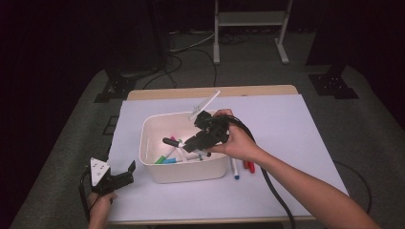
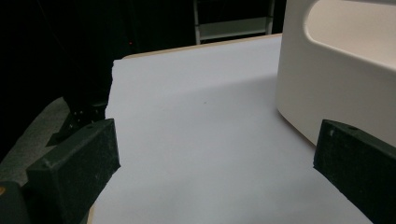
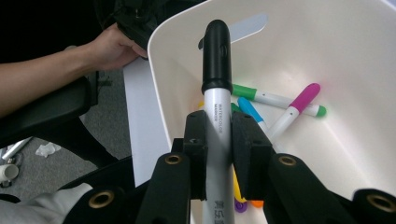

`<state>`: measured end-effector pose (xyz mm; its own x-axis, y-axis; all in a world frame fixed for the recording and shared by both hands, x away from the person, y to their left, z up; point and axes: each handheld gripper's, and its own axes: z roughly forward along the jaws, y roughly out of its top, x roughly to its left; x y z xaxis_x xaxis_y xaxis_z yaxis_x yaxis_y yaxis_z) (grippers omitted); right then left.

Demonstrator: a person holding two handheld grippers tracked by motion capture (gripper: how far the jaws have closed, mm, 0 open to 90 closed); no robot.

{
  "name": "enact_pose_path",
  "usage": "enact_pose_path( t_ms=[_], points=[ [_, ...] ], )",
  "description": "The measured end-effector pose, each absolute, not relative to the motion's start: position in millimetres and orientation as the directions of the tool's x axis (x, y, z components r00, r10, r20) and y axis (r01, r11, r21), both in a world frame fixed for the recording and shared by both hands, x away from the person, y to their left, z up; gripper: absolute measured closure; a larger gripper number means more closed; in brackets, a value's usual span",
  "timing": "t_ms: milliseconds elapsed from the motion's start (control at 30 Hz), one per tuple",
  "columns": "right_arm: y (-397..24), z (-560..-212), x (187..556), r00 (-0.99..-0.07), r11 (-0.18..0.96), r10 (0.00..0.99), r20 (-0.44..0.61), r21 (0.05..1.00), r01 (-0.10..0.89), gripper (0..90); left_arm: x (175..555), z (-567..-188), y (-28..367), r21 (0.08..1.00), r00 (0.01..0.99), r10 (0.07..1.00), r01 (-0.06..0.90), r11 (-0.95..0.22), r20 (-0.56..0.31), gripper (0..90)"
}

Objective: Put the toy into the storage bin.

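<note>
A white bin (image 1: pixel 149 157) stands in the middle of the table with several coloured markers in it. My right gripper (image 1: pixel 192 142) hovers over the bin's inside, shut on a marker (image 1: pixel 171 141) with a black cap that points left. In the right gripper view the two pads (image 3: pixel 245 140) press on the marker's (image 3: pixel 217 98) pale barrel, above a green marker (image 3: pixel 261 97), a blue marker (image 3: pixel 248 108) and a pink-capped marker (image 3: pixel 299 105) on the bin floor. My left gripper (image 1: pixel 125 174) rests low at the table's front left corner, open with nothing between its fingers (image 2: pixel 215 158).
A blue-tipped marker (image 1: pixel 235 169) and a red marker (image 1: pixel 248 166) lie on the white sheet (image 1: pixel 286 129) just right of the bin. The bin's wall (image 2: pixel 327 88) stands close to the right of my left gripper. Stand legs and cables sit on the floor beyond the table.
</note>
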<state>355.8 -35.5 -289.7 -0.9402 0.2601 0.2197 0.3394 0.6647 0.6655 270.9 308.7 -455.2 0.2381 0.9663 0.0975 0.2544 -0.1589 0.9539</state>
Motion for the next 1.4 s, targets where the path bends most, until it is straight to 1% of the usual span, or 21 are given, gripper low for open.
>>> enact_pose_path(
  t_ms=[367, 533, 867, 1000, 1033, 1067, 1100, 1267, 1400],
  points=[
    [-1.7, -310.6, 370.8, -0.949, 0.722, 0.216, 0.228, 0.618, 0.313, 75.6, 270.8, -455.3, 308.9, 0.955, 0.240, 0.966, 0.252, -0.157, 0.095, 0.0],
    [6.1, -318.9, 376.4, -0.951, 0.738, 0.208, 0.228, 0.602, 0.306, 75.6, 270.9, -455.3, 308.9, 0.955, 0.240, 0.966, 0.252, -0.157, 0.095, 0.0],
    [16.6, -330.4, 376.5, -0.953, 0.782, 0.207, 0.220, 0.548, 0.297, 75.5, 270.8, -455.3, 309.0, 0.955, 0.241, 0.966, 0.252, -0.157, 0.095, 0.0],
    [19.2, -334.0, 377.2, -0.955, 0.790, 0.198, 0.221, 0.541, 0.289, 75.1, 270.9, -455.2, 309.3, 0.955, 0.241, 0.966, 0.254, -0.155, 0.093, 0.0],
    [19.8, -334.6, 377.7, -0.955, 0.794, 0.194, 0.226, 0.535, 0.288, 74.6, 270.9, -455.2, 309.4, 0.955, 0.241, 0.966, 0.254, -0.155, 0.093, 0.0],
    [20.4, -335.0, 378.1, -0.953, 0.799, 0.193, 0.235, 0.526, 0.292, 69.6, 270.9, -455.2, 309.4, 0.955, 0.241, 0.966, 0.254, -0.155, 0.093, 0.0],
    [20.6, -334.8, 378.1, -0.952, 0.798, 0.197, 0.234, 0.526, 0.294, 68.4, 270.9, -455.2, 309.4, 0.955, 0.241, 0.966, 0.254, -0.155, 0.093, 0.0],
    [13.9, -328.4, 375.3, -0.954, 0.791, 0.209, 0.217, 0.536, 0.295, 65.3, 270.9, -455.2, 309.3, 0.955, 0.241, 0.966, 0.253, -0.155, 0.093, 0.0],
    [-1.4, -317.4, 374.9, -0.949, 0.761, 0.226, 0.221, 0.568, 0.314, 61.9, 271.0, -455.3, 309.3, 0.955, 0.242, 0.966, 0.252, -0.156, 0.094, 0.0]
  ],
)
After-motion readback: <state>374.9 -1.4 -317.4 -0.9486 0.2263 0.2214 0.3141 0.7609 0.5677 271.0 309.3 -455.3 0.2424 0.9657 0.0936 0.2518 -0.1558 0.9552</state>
